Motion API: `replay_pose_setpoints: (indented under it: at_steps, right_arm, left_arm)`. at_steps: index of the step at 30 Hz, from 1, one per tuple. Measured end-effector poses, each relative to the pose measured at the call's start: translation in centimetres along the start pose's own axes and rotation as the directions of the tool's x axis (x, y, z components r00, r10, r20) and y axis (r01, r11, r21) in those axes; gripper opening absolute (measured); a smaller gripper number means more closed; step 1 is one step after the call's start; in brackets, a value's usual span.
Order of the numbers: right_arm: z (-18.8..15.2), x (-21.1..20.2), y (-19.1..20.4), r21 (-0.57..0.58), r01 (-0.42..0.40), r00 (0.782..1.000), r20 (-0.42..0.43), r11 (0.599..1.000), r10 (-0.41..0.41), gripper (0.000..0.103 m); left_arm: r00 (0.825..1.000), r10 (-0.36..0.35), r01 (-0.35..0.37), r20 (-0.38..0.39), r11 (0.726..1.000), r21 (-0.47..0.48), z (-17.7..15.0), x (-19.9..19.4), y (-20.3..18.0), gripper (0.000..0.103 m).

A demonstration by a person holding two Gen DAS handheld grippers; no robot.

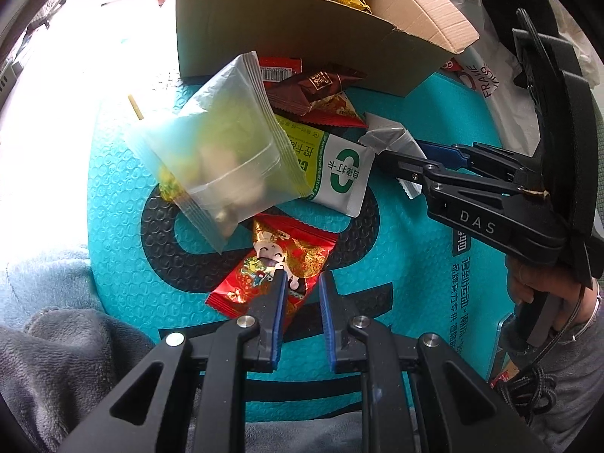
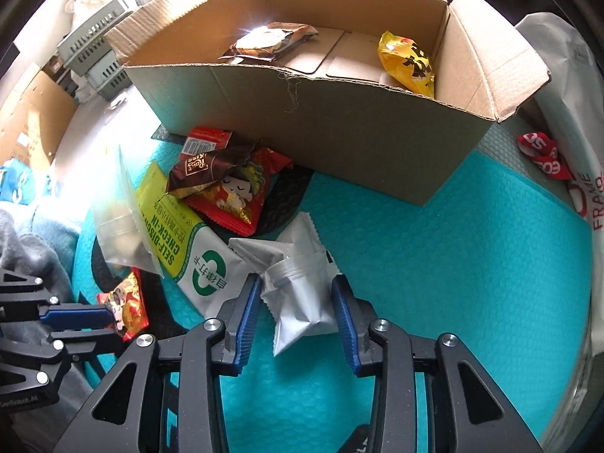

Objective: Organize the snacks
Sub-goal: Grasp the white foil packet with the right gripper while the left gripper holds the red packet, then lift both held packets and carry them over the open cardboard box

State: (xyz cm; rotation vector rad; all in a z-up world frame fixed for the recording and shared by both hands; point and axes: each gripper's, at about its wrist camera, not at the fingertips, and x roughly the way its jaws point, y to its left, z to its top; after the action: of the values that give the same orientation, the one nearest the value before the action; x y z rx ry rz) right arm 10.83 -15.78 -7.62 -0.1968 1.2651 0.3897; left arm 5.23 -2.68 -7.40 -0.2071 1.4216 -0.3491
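On the teal mat (image 2: 472,245), before an open cardboard box (image 2: 339,136), lies a crumpled silver packet (image 2: 302,302), creased and folded over. The right gripper (image 2: 298,302) points steeply down with both pads at the packet's sides; I cannot tell whether they press it. Beside it, the left gripper (image 1: 302,283) also points down, clamped on the end of a red packet (image 1: 275,264) with a cartoon figure

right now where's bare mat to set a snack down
Bare teal mat lies right of the silver packet, below the cardboard box. Crowded: the snack pile left of that packet, by the box's front wall.
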Motion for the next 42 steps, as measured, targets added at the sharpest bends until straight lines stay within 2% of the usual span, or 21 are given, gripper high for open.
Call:
replay_pose_setpoints:
  at_steps: [3,5,8,9,10,16,21,23,27,30,35,37,38,39,41,42]
  right_arm:
    - [-0.8,-0.7,-0.2,0.03,0.001,1.0,0.004,1.0,-0.001,0.034]
    - [-1.4,-1.4,-0.5,0.053,-0.002,1.0,0.009,0.999,0.002,0.034]
    - [-2.4,-2.5,-0.9,0.091,-0.022,1.0,0.019,0.996,0.021,0.033]
    - [-2.8,-2.8,-0.9,0.101,-0.032,0.999,0.021,0.994,0.03,0.033]
    - [-2.9,-3.0,-0.9,0.11,-0.04,0.999,0.022,0.993,0.038,0.033]
    - [-4.4,-3.8,0.0,0.136,-0.073,0.997,0.017,0.988,0.071,0.033]
    - [-5.2,-4.0,0.3,0.159,-0.081,0.997,0.02,0.984,0.079,0.033]
    - [-5.3,-4.1,0.5,0.159,-0.081,0.997,0.019,0.984,0.079,0.033]
    - [-5.6,-4.2,0.8,0.161,-0.091,0.996,0.018,0.983,0.089,0.033]
    - [-5.8,-4.0,1.0,0.168,-0.096,0.995,0.012,0.981,0.095,0.033]
    - [-6.2,-4.2,1.2,0.171,-0.094,0.996,0.012,0.981,0.094,0.033]
    - [-6.1,-4.2,1.1,0.172,-0.096,0.995,0.014,0.98,0.095,0.033]
    - [-6.1,-4.3,1.1,0.172,-0.096,0.995,0.015,0.98,0.095,0.033]
    - [-6.0,-4.2,1.1,0.173,-0.097,0.995,0.015,0.98,0.096,0.033]
    - [-6.0,-4.2,1.0,0.176,-0.1,0.995,0.016,0.979,0.099,0.033]
    - [-6.1,-4.2,1.0,0.176,-0.102,0.995,0.016,0.979,0.1,0.033]
  left_arm:
    - [1.0,0.008,-0.008,-0.002,1.0,0.0,0.0,-0.1,0.1,0.021]
    - [1.0,0.018,-0.018,-0.017,1.0,-0.001,-0.1,0.0,0.1,0.028]
    - [1.0,0.02,-0.02,-0.023,1.0,0.007,-0.2,0.0,0.0,0.06]
    - [0.999,0.023,-0.022,-0.023,1.0,0.012,-0.2,0.0,-0.1,0.075]
    - [0.999,0.027,-0.027,-0.018,0.999,0.02,-0.2,-0.1,-0.2,0.077]
    - [0.994,0.093,-0.09,-0.051,0.994,0.06,0.8,0.8,-1.0,0.077]
    - [0.977,0.174,-0.163,-0.122,0.982,0.095,1.7,2.7,-1.2,0.077]
    - [0.973,0.178,-0.166,-0.144,0.982,0.091,2.0,3.5,-1.1,0.077]
    - [0.97,0.208,-0.199,-0.124,0.976,0.086,2.6,3.7,-1.2,0.077]
    - [0.966,0.22,-0.209,-0.135,0.974,0.09,2.9,4.2,-1.2,0.077]
    - [0.955,0.26,-0.242,-0.141,0.961,0.132,3.2,4.9,-1.6,0.076]
    - [0.95,0.284,-0.267,-0.127,0.954,0.134,3.0,4.6,-1.9,0.057]
    - [0.954,0.276,-0.26,-0.118,0.957,0.13,2.9,4.3,-1.9,0.049]
    - [0.957,0.267,-0.253,-0.112,0.959,0.124,2.8,4.1,-1.9,0.043]
    - [0.964,0.245,-0.233,-0.107,0.966,0.11,2.6,3.7,-1.7,0.041]
    - [0.966,0.237,-0.227,-0.102,0.968,0.104,2.5,3.5,-1.6,0.035]
